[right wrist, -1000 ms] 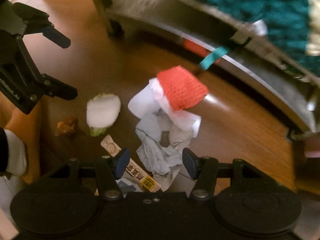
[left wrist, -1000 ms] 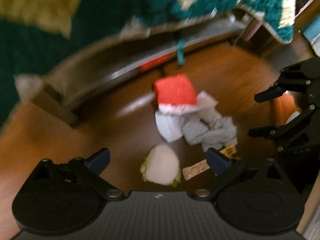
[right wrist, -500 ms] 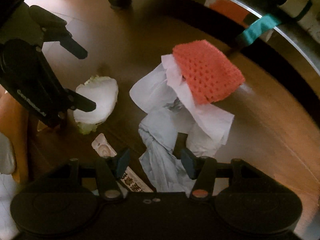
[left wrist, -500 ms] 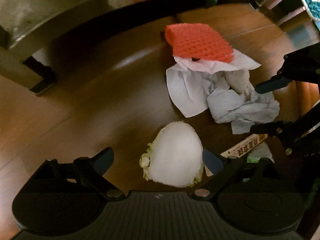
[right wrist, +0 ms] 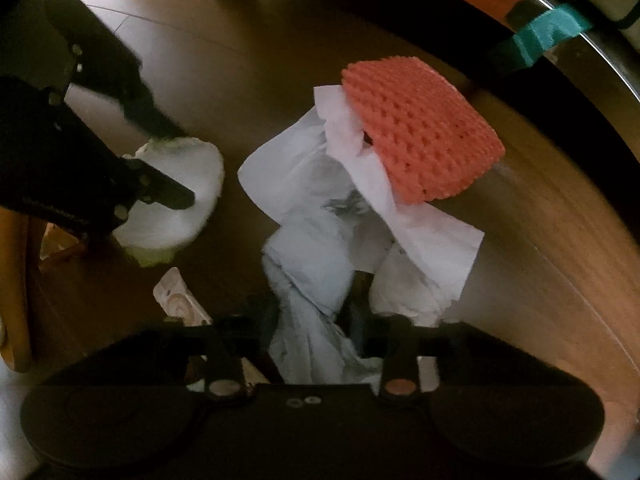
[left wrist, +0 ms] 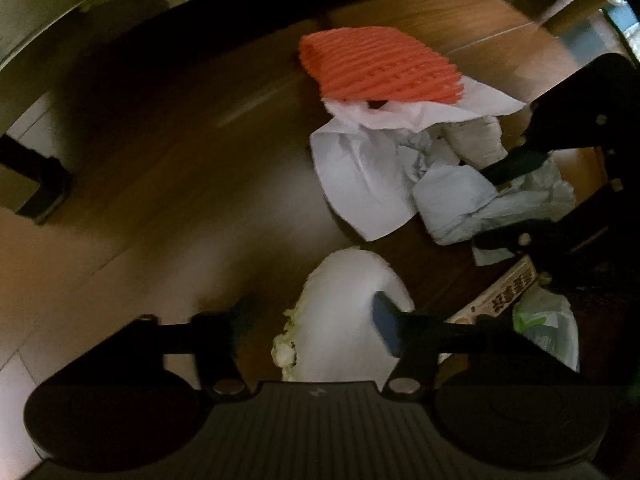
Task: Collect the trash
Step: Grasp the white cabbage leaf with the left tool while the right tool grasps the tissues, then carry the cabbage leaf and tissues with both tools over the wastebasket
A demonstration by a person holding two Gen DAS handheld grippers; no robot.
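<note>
A pile of trash lies on the wooden floor. A white cabbage piece [left wrist: 340, 312] with green edges sits between the fingers of my left gripper [left wrist: 310, 320], whose jaws stand open around it; it also shows in the right wrist view [right wrist: 176, 200]. Crumpled white and pale blue paper [right wrist: 312, 264] lies with an orange foam net [right wrist: 420, 128] on top. My right gripper [right wrist: 312, 320] is low over the blue paper, jaws open on either side of it. A printed wrapper [left wrist: 504, 296] lies beside the cabbage.
A dark bed or sofa frame [left wrist: 120, 8] with a leg [left wrist: 32, 184] runs along the far side. A teal strap [right wrist: 544, 36] hangs from it. A small plastic bag [left wrist: 548, 328] lies at the right. Something orange [right wrist: 16, 280] stands at the left edge.
Both grippers have dropped closer to the floor. The left gripper's fingers now straddle the cabbage piece. The right gripper's fingers have closed in around the blue paper.
</note>
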